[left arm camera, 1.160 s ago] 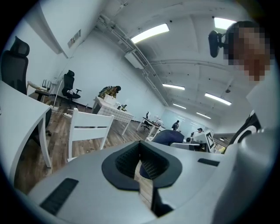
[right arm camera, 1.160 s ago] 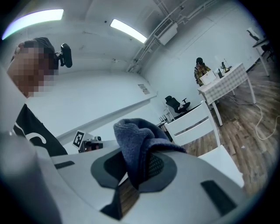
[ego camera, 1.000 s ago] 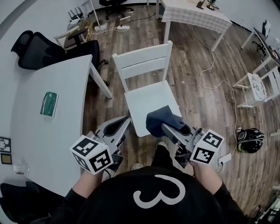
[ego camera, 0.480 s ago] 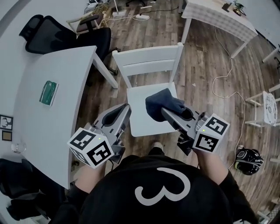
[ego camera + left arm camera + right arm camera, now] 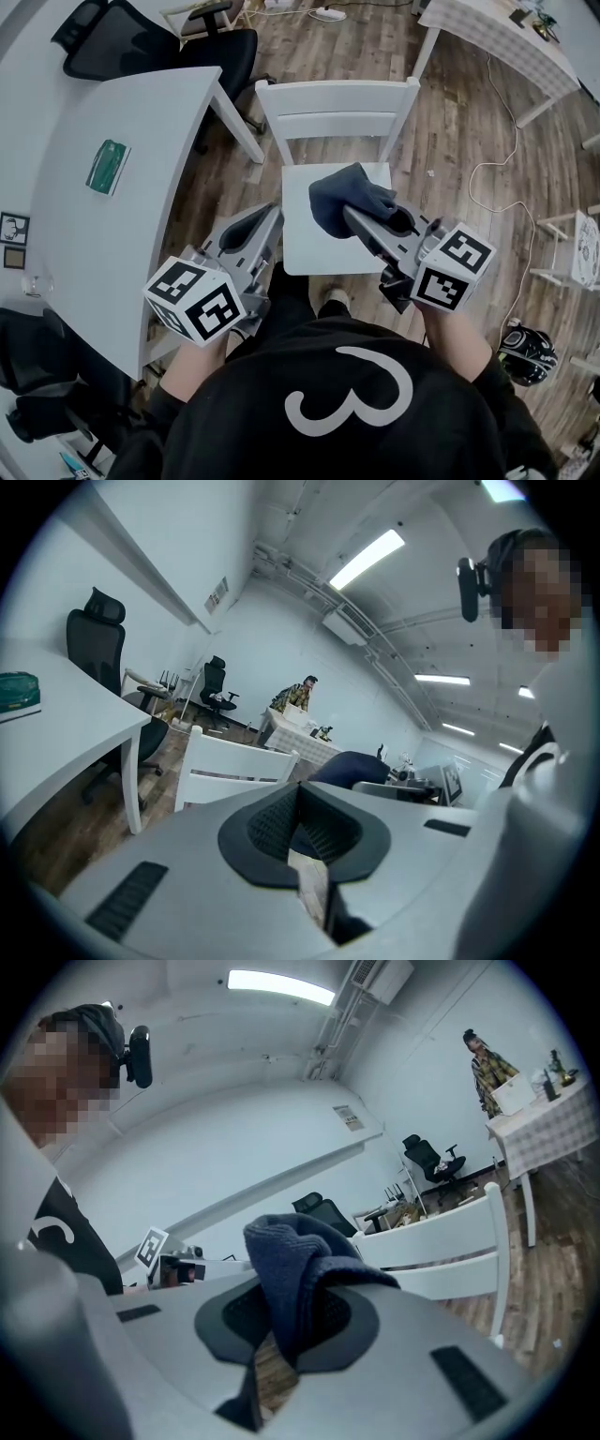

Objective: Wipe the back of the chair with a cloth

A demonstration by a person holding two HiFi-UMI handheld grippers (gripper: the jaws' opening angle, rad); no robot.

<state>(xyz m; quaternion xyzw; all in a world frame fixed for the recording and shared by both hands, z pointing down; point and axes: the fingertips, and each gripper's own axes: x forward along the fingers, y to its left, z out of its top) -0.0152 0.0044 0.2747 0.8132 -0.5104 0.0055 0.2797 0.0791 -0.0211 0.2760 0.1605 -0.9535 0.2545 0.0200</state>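
Observation:
A white wooden chair (image 5: 336,111) stands in front of me, its slatted back (image 5: 441,1241) on the far side of its seat (image 5: 309,246). A dark blue cloth (image 5: 345,199) hangs bunched over the seat, and my right gripper (image 5: 354,217) is shut on it. In the right gripper view the cloth (image 5: 298,1279) bulges out between the jaws. My left gripper (image 5: 269,221) hovers at the seat's left edge, jaws shut with nothing between them. The chair back (image 5: 234,771) shows beyond it in the left gripper view.
A white table (image 5: 84,225) runs along the left, carrying a green packet (image 5: 106,166). A black office chair (image 5: 159,47) stands behind it. A second table (image 5: 497,42) and a white cable (image 5: 487,169) lie at the right on the wood floor. A person (image 5: 489,1071) stands far off.
The view has shifted so the chair now lies nearer the middle. Both grippers have come forward over the seat, the right one still holding the cloth.

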